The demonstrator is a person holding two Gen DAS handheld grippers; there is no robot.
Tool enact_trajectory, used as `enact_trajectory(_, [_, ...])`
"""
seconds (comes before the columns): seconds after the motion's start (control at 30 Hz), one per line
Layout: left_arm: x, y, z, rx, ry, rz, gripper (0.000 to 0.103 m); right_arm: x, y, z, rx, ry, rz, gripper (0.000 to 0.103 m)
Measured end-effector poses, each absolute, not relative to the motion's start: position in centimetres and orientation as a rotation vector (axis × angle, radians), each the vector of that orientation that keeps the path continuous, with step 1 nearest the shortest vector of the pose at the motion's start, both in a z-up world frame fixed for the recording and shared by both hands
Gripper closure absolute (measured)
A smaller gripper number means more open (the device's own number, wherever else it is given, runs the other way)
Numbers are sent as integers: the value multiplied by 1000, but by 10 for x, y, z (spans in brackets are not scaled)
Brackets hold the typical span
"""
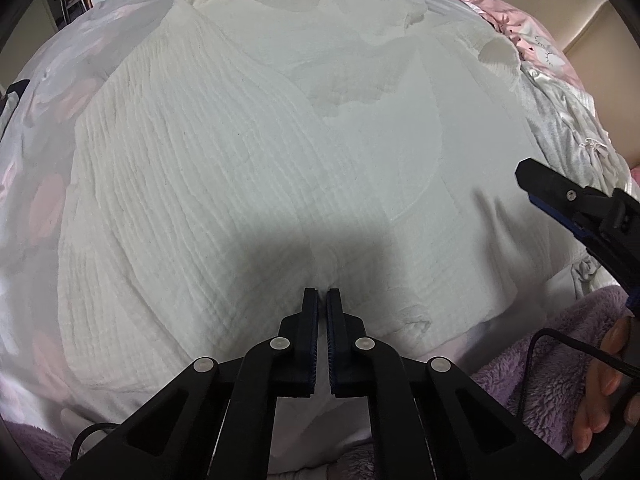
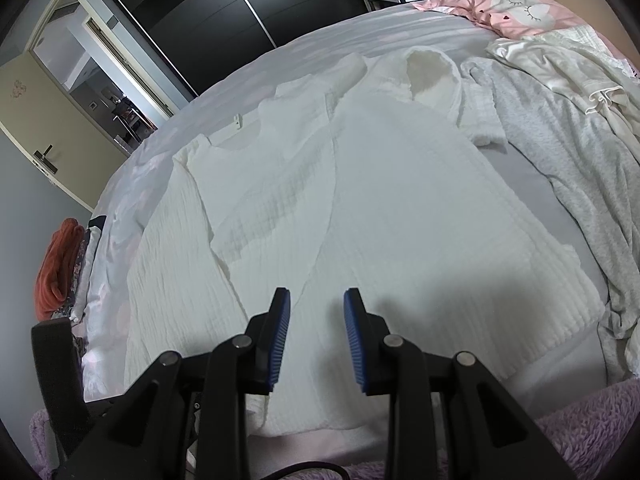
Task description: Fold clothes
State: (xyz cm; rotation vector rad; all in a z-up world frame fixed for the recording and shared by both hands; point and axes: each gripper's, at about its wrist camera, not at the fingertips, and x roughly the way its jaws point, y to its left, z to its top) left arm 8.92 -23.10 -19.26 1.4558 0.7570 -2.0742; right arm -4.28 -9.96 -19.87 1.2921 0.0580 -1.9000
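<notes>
A white crinkle-knit garment (image 1: 240, 160) (image 2: 400, 200) lies spread flat on the bed, neckline at the far end and a sleeve folded over its middle. My left gripper (image 1: 322, 293) points steeply down at the garment's near hem. Its jaws are shut, and creases in the cloth run together at the tips, so a thin pinch of fabric is held. My right gripper (image 2: 316, 300) hovers over the garment's near right part, open, with nothing between its blue pads. In the left wrist view the right gripper (image 1: 532, 186) enters from the right edge, with a person's hand (image 1: 600, 384) behind it.
A grey garment (image 2: 560, 152) (image 1: 560, 128) and other pale clothes lie crumpled along the bed's right side. A pink pillow (image 2: 512, 4) sits at the far right corner. Purple fleece (image 1: 560, 360) (image 2: 580, 432) borders the near edge. An orange cloth (image 2: 56, 264) hangs off the bed's left side.
</notes>
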Motion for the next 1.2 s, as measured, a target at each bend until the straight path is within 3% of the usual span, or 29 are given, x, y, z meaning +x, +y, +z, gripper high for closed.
enact_trajectory(0.33, [120, -238, -170, 1238, 666, -2034, 100, -44, -99, -202, 1315, 54, -1900, 76])
enact_trajectory(0.8, [166, -288, -129, 1019, 776, -2008, 100, -50, -104, -207, 1356, 61, -1889, 76])
enact_trajectory(1.2, [217, -366, -84, 912, 761, -1914, 100, -55, -110, -216, 1401, 63, -1868, 76])
